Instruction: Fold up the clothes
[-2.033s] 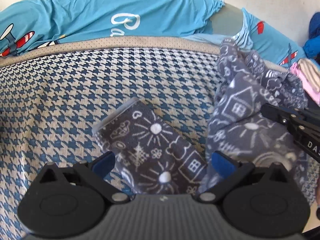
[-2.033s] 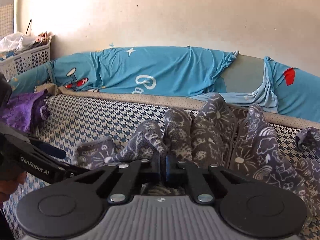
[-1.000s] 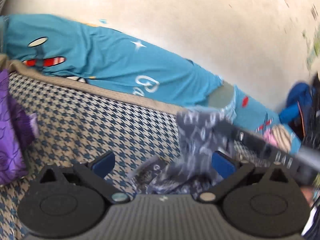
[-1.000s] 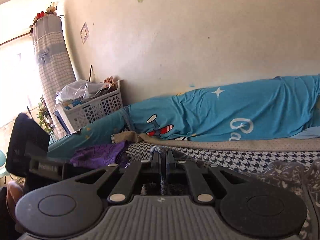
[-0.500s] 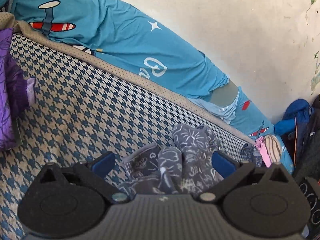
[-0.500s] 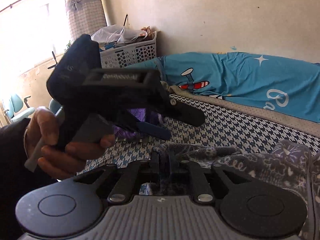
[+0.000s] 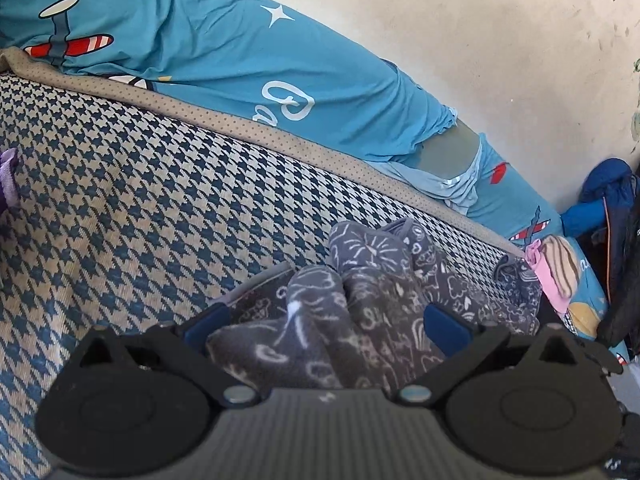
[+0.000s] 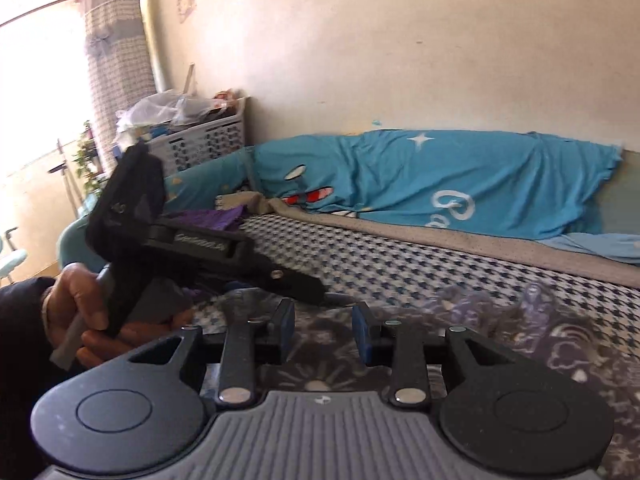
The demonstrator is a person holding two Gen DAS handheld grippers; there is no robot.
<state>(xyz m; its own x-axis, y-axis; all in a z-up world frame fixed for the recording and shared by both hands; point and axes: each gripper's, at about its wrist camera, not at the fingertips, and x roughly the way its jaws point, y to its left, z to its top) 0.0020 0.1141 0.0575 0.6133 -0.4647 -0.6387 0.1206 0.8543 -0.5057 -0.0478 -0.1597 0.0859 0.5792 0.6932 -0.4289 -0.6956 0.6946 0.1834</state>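
Landmark: the houndstooth mattress (image 7: 132,184), blue and beige check, edged at the back with a tan dotted border.
Garment: a grey printed garment (image 7: 360,280) with white doodles of suns, hearts and houses lies crumpled on the mattress, toward its right end in the left wrist view; in the right wrist view it spreads blurred across the near edge (image 8: 520,320).
Left gripper (image 7: 324,326): jaws spread wide, blue pads on either side of the bunched grey cloth; the cloth humps up between them, and whether either pad touches it I cannot tell.
Right gripper (image 8: 323,332): jaws parted by a modest gap, nothing pinched between the pads, hanging just above the grey cloth.
Only the right wrist view shows: the left gripper's black body from outside (image 8: 180,240), held in a hand (image 8: 86,312) with a dark sleeve, over the left part of the mattress; a white laundry basket (image 8: 200,140) heaped with things beyond the mattress's far left end; a checked curtain (image 8: 116,60) by a bright window; purple cloth (image 8: 208,216) on the mattress's far left.
Only the left wrist view shows: a pink and striped folded pile (image 7: 556,272) past the mattress's right end, and dark blue clothing (image 7: 608,196) in the corner.
Both views show: the turquoise aeroplane sheet (image 7: 200,60) along the back of the mattress, against the cream wall (image 8: 400,40).
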